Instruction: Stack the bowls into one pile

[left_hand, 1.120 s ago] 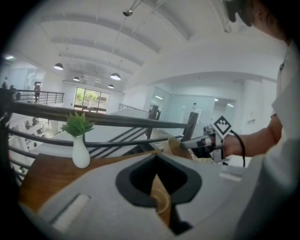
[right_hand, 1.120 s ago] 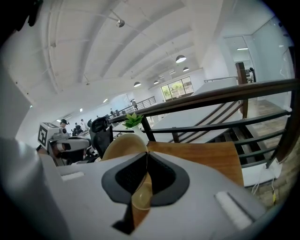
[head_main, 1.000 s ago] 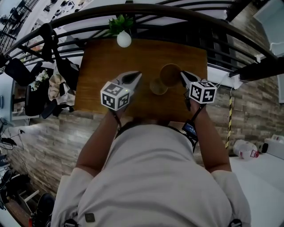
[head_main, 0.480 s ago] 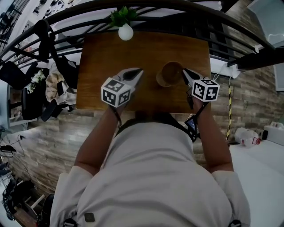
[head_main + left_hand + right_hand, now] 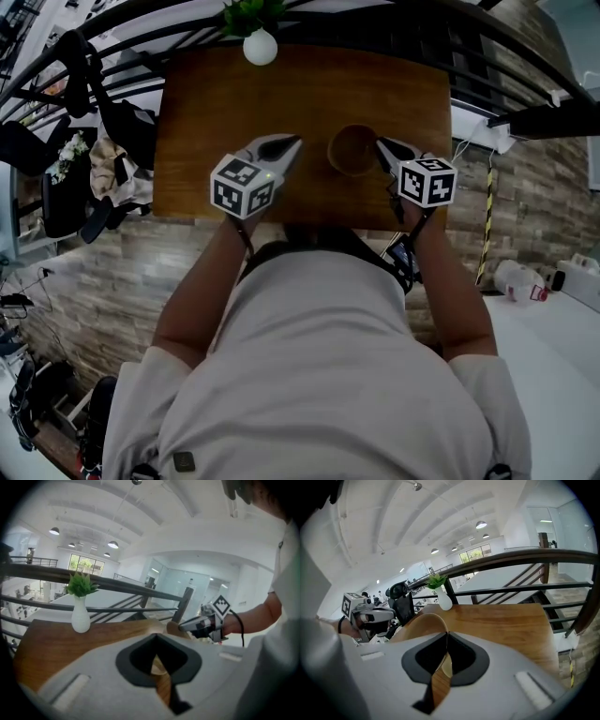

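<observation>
Pinching bowl (image 5: pixel 353 150) rim: right gripper (image 5: pixel 381 143) jaws; left gripper (image 5: pixel 295 142) jaws pressed together, empty.

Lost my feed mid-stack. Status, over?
Left gripper shut, empty. Right gripper shut on rim of brown wooden bowl, over wooden table. White vase at far edge, nothing in the way.

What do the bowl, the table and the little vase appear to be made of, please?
Bowl: probably wood, matte brown, thin rim.
Table: wood or veneer, with visible grain streaks.
Vase: smooth glossy white, likely ceramic, possibly plastic.
</observation>
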Action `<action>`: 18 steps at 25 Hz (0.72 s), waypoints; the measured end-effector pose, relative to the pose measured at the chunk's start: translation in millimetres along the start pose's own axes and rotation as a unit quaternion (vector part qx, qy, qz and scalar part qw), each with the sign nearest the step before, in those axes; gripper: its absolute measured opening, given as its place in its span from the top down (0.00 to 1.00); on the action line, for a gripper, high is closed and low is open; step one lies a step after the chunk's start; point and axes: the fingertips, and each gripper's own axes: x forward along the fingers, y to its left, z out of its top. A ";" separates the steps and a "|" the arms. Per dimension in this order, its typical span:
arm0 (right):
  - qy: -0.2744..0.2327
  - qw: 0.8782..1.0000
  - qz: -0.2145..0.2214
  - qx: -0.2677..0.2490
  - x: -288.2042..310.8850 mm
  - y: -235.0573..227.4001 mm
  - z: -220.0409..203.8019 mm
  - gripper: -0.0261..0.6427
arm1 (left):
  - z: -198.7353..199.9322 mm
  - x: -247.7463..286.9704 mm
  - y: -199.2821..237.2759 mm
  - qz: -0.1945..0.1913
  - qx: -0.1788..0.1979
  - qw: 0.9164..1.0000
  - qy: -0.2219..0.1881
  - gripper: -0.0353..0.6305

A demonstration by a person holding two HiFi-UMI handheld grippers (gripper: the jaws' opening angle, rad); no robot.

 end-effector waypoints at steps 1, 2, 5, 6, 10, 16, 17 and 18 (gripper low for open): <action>0.005 1.000 0.003 0.000 4.9 -2.0 -1.5 0.93 | -1.9 3.5 3.1 0.002 -0.004 1.000 0.002 0.94; 0.010 1.000 0.005 0.001 9.9 -4.6 -2.8 0.93 | -3.7 7.4 5.9 0.003 -0.006 1.000 0.005 0.94; 0.024 1.000 0.014 0.002 23.7 -13.6 -6.7 0.93 | -10.4 19.3 13.1 0.005 -0.015 1.000 0.013 0.94; 0.028 0.999 0.016 0.002 27.8 -16.4 -7.7 0.93 | -13.0 22.9 15.3 0.006 -0.019 1.000 0.016 0.94; 0.042 0.999 0.024 0.005 42.4 -27.0 -13.4 0.93 | -24.8 36.1 22.8 0.010 -0.034 0.999 0.027 0.94; 0.067 0.997 0.036 0.011 65.4 -38.0 -30.3 0.93 | -45.1 54.2 33.7 0.015 -0.053 0.998 0.040 0.94; 0.072 0.997 0.038 0.012 68.6 -39.8 -33.4 0.93 | -47.8 57.4 35.0 0.015 -0.054 0.998 0.042 0.94; 0.076 0.996 0.039 0.012 71.1 -41.6 -36.7 0.93 | -50.6 60.4 35.4 0.014 -0.055 0.997 0.044 0.94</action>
